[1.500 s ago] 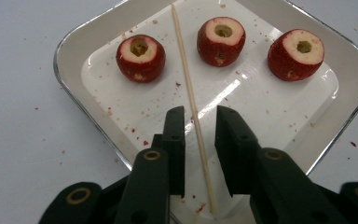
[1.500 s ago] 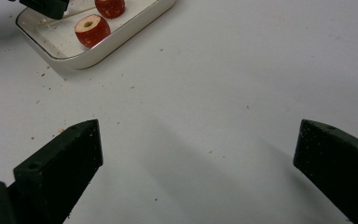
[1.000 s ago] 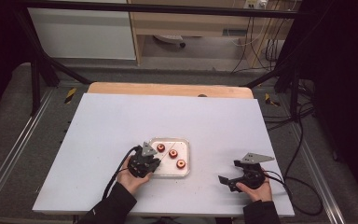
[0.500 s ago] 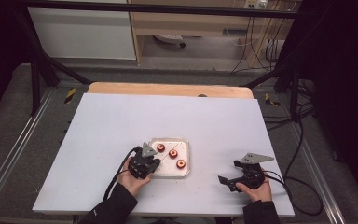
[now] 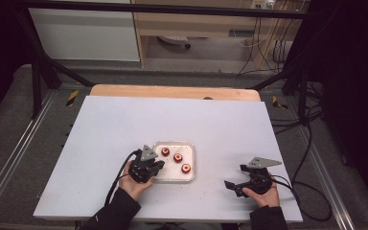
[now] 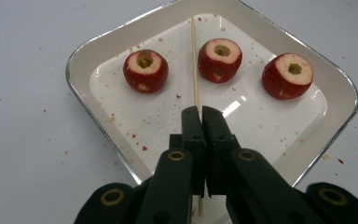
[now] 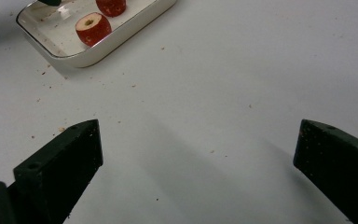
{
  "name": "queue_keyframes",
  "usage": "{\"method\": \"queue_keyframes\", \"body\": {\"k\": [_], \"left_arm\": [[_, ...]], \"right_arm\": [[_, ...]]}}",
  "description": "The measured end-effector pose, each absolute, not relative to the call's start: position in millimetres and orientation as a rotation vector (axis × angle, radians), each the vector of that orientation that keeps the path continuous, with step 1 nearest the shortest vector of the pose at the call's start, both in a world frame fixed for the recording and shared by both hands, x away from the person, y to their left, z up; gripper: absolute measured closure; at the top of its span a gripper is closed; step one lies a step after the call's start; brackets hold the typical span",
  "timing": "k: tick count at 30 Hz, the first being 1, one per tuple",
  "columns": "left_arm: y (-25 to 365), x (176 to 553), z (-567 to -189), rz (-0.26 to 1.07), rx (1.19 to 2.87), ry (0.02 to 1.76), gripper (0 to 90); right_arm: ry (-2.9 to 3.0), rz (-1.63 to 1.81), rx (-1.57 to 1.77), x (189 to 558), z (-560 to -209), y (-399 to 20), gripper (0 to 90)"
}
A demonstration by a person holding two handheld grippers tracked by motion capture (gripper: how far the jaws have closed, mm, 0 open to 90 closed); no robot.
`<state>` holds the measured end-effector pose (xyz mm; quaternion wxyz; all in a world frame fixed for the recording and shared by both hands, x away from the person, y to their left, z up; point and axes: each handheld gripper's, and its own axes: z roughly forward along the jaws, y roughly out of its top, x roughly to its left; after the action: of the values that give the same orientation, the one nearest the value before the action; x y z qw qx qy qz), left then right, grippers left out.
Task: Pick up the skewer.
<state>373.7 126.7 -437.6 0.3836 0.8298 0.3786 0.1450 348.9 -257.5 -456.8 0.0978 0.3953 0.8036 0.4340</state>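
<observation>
We see the bench evenly lit from overhead in the high view, with dark surroundings at the left and right edges. In the left gripper view, glare streaks the white tray. In the right gripper view, 2 soft shadows stretch across the bench, and the near jaws look slightly blurred.

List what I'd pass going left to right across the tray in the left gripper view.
Tray's left rim → left cored fruit → thin wooden skewer, pinched in the left claw → middle cored fruit → right cored fruit → tray's right rim.
</observation>
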Motion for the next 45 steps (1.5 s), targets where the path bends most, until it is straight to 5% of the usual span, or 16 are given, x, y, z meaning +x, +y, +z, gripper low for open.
{"method": "queue_keyframes", "body": {"k": [25,45], "left_arm": [[138.6,368.9,-414.2,0.323,2.097,0.834,88.4],[120.0,364.4,-406.8,0.254,2.204,0.692,88.4]], "right_arm": [[2.381,1.244,1.111,348.2,-449.2,-246.7,0.4],[2.423,0.984,0.789,346.3,-429.3,-198.1,4.8]]}}
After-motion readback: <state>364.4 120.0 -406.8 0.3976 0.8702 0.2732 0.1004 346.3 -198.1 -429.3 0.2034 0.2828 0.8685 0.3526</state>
